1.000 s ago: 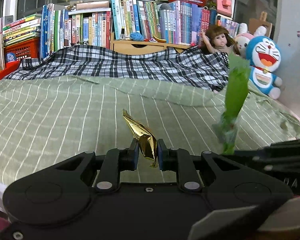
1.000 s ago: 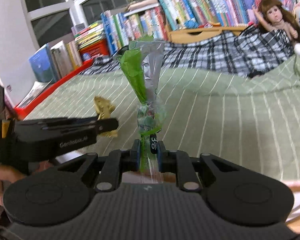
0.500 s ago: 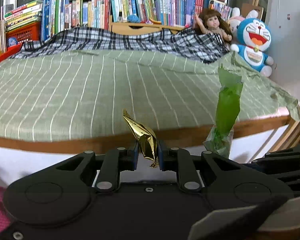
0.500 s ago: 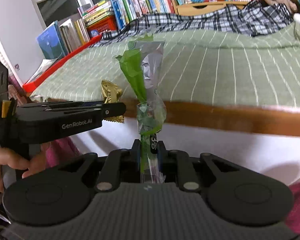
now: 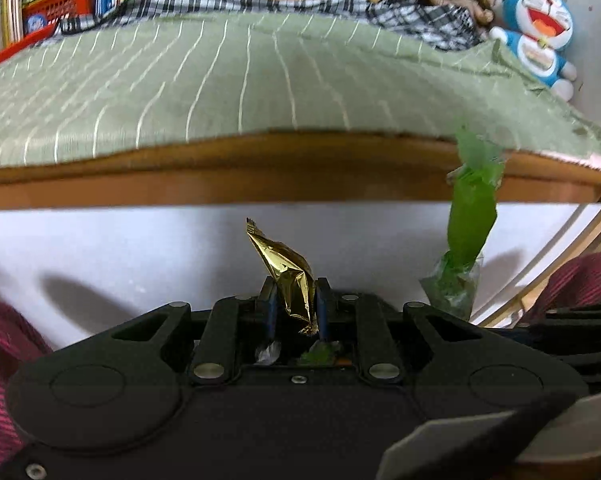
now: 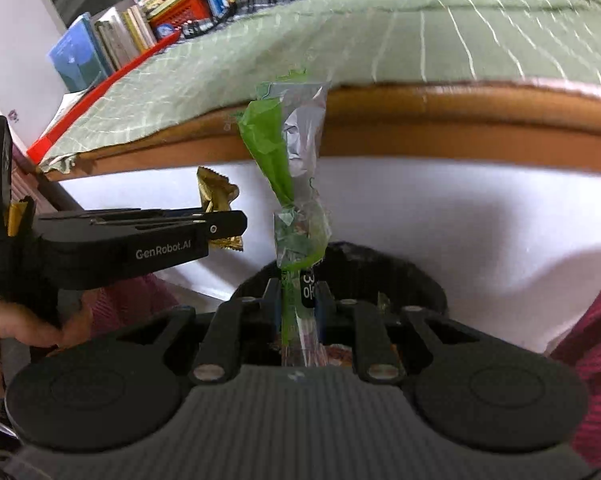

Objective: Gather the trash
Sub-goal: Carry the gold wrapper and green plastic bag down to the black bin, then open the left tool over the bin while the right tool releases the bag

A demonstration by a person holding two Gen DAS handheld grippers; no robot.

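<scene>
Below the wooden edge of the green striped bed point(image 5: 260, 80): left claw point(image 5: 294, 308) clamped on a crumpled gold foil wrapper point(image 5: 288, 276), long axis upright, tip leaning up-left. Right claw point(image 6: 296, 304) clamped on a twisted green and clear plastic wrapper point(image 6: 296, 168), long axis upright, open end uppermost. Beneath the right claw, a round black bin point(image 6: 420, 276), scraps visible inside, contents mostly hidden. Both wrappers side by side, apart.

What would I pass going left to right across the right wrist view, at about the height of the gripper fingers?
The hand, left gripper, gold wrapper pinched in it, green wrapper held by the right gripper, then the white bed side.
</scene>
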